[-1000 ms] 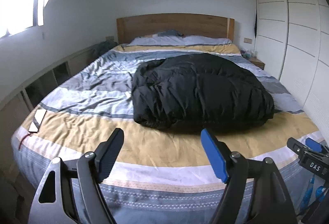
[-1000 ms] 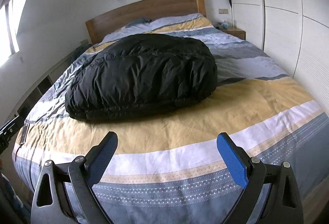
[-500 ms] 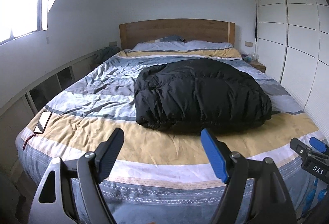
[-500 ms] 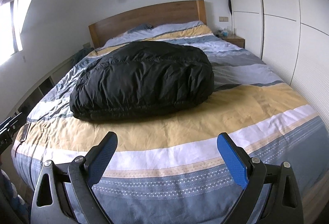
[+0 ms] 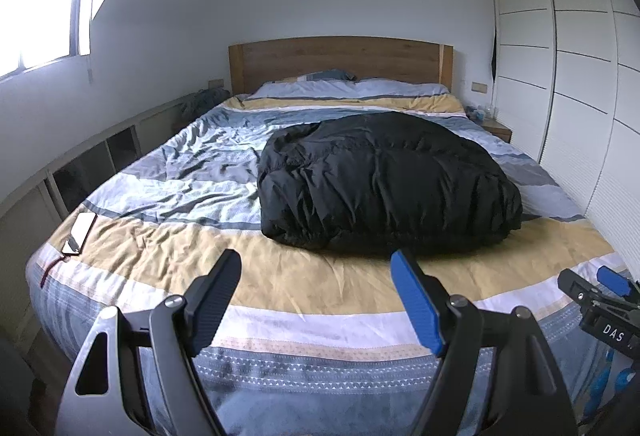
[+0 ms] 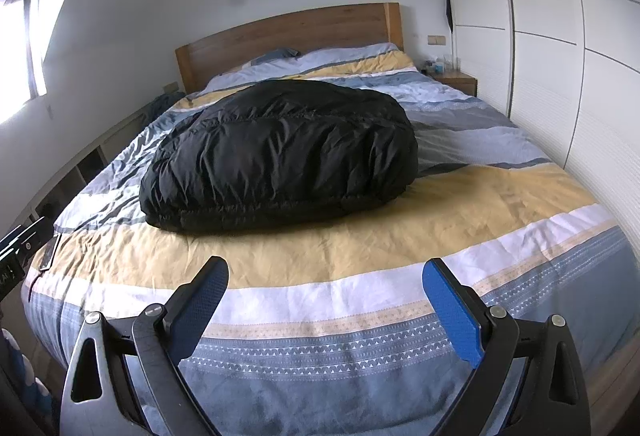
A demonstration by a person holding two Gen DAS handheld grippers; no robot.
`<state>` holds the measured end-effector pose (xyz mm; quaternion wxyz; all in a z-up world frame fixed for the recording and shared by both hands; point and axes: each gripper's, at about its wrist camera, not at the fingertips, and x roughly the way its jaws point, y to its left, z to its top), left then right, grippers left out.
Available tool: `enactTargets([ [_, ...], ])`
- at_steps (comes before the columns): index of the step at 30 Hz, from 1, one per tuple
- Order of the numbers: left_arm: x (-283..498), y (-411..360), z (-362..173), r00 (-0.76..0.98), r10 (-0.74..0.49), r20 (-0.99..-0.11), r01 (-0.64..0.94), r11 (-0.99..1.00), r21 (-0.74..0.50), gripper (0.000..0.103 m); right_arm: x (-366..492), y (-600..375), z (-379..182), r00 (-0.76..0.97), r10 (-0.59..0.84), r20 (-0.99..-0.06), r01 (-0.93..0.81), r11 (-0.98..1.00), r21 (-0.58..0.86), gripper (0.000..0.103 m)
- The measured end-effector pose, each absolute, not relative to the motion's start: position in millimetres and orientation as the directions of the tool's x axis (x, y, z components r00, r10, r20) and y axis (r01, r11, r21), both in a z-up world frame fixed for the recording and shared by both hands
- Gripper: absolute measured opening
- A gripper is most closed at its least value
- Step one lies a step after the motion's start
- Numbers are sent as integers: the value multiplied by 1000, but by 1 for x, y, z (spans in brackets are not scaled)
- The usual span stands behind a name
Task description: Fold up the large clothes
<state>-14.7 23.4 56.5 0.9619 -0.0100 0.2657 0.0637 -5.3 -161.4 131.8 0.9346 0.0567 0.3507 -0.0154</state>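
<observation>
A black puffer jacket is found lying in a compact bundle mid-bed on the striped duvet, well apart from both tools. The left gripper and right gripper are held wide and empty above the foot of the bed. A phone is noted at the corner. Risk is judged: slippery, puffy fabric could spring open if left unpressed.

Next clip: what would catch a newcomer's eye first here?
A bulky black puffy jacket lies bundled in the middle of the striped bed. Both grippers, left and right, hover open and empty over the bed's foot. A phone lies near the bed's left edge.
</observation>
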Motion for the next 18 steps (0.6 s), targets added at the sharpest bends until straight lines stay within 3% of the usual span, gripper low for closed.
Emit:
enactTargets([
  [18,-15,32,44,839,116,-532,-125,992,18,76,-12,-166,137,762,-20,-648,83,994,68,97],
])
